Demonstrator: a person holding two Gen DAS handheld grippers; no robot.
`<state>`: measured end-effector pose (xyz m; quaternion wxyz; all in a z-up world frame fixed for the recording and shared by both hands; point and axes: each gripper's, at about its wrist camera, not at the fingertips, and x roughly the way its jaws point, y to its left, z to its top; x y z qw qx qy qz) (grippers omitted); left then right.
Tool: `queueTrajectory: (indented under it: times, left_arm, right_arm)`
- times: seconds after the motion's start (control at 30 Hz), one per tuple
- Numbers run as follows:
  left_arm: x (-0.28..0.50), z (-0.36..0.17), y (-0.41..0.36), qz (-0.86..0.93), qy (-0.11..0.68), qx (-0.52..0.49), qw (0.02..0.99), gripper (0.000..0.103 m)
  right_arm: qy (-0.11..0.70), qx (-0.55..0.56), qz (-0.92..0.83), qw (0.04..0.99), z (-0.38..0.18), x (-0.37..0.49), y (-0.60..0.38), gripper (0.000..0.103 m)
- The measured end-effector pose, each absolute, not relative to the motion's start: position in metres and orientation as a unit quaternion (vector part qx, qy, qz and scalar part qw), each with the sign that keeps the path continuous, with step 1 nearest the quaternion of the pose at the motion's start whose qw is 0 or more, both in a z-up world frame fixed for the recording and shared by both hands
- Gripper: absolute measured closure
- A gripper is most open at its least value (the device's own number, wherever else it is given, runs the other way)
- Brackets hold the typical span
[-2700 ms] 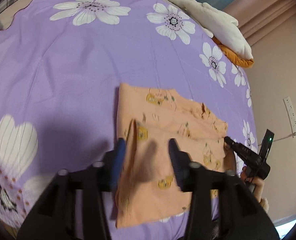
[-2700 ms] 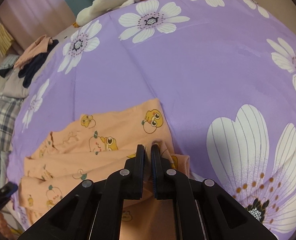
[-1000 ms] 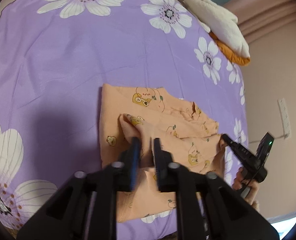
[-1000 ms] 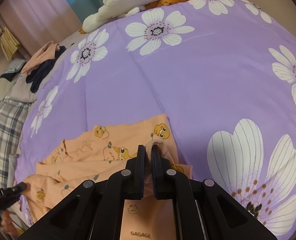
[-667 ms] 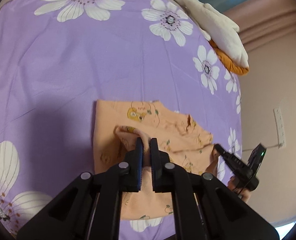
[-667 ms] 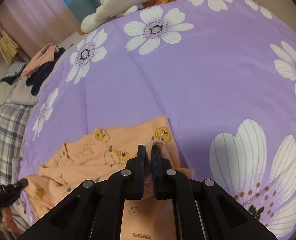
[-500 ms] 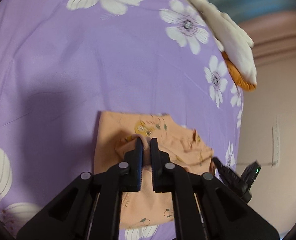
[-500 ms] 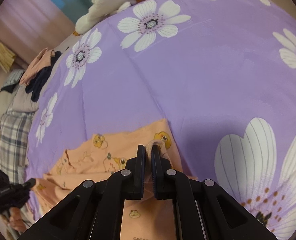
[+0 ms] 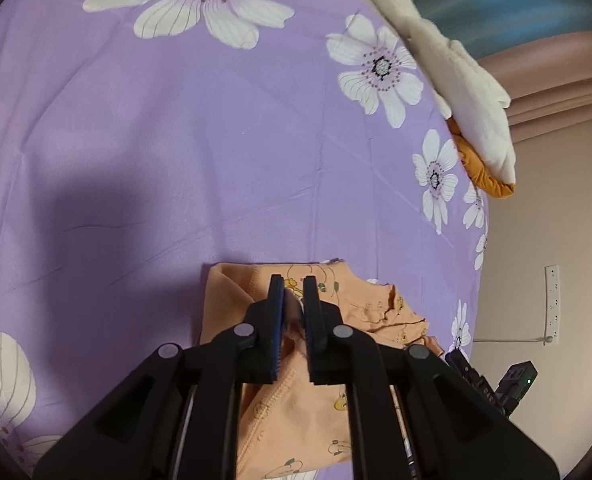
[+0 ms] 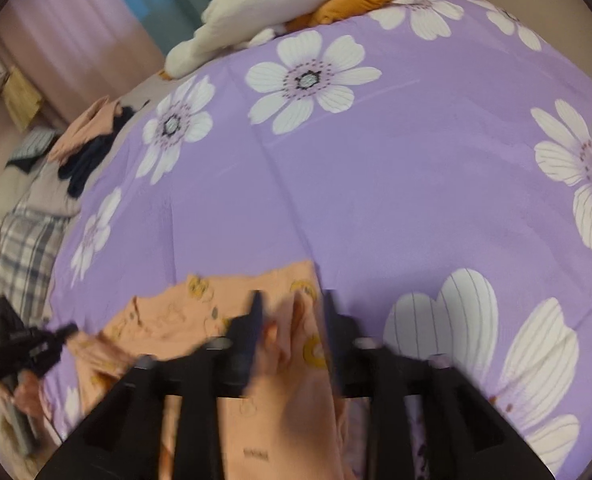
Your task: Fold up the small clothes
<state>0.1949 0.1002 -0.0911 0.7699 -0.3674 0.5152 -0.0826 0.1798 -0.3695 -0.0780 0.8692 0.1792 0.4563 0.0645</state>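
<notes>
Through my left wrist camera I see my left gripper point(image 9: 293, 300) low over the purple flowered bed point(image 9: 215, 160), its fingers point(image 9: 275, 312) nearly together and pinching a fold of the small peach garment point(image 9: 296, 408), which lies at the near side of the bed, doubled over on itself with a rumpled edge to the right. At the lower right my other gripper shows as a dark shape beside the cloth. Through my right wrist camera, blurred, my right gripper point(image 10: 291, 316) has its fingers point(image 10: 255, 320) spreading apart; a ridge of the same peach cloth stands between them, but the pads no longer press on it. A white and orange plush toy point(image 10: 279, 4) lies at the far end of the bed, well apart. I judge the garment light, soft and limp: it will sag and crease wherever it is unsupported, so I would take it at a hem or corner, through both layers, and drag it flat.
</notes>
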Motion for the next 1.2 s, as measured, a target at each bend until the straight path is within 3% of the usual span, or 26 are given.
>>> queueTrajectory:
  times: [0.23,0.27,0.33,0.37,0.67,0.8,1.0,1.2]
  left_arm:
    - [0.18,-0.078,0.098,-0.088,0.506,-0.363,0.778,0.093]
    - [0.177,-0.076,0.098,-0.09,0.503,-0.363,0.779,0.091]
    - [0.17,-0.071,0.099,-0.095,0.499,-0.358,0.784,0.085]
    - [0.167,-0.069,0.1,-0.098,0.496,-0.355,0.786,0.082]
    - [0.182,-0.068,0.103,-0.077,0.494,-0.349,0.793,0.082]
    - [0.18,-0.068,0.103,-0.085,0.499,-0.342,0.792,0.066]
    - [0.174,-0.062,0.1,-0.083,0.498,-0.333,0.797,0.063]
    - [0.157,-0.055,0.097,-0.085,0.508,-0.312,0.798,0.058]
  right_arm:
    - [0.494,0.144,0.124,0.849,-0.098,0.186,-0.334,0.063]
    - [0.502,0.142,0.119,0.845,-0.104,0.19,-0.331,0.069]
    - [0.519,0.153,0.12,0.833,-0.117,0.201,-0.326,0.097]
    - [0.521,0.165,0.127,0.828,-0.12,0.204,-0.325,0.1]
    - [0.485,0.252,0.112,0.83,-0.105,0.256,-0.338,0.1]
    - [0.467,0.253,0.117,0.839,-0.096,0.25,-0.352,0.1]
    - [0.468,0.263,0.083,0.84,-0.101,0.254,-0.374,0.1]
    - [0.474,0.202,0.129,0.848,-0.08,0.227,-0.353,0.1]
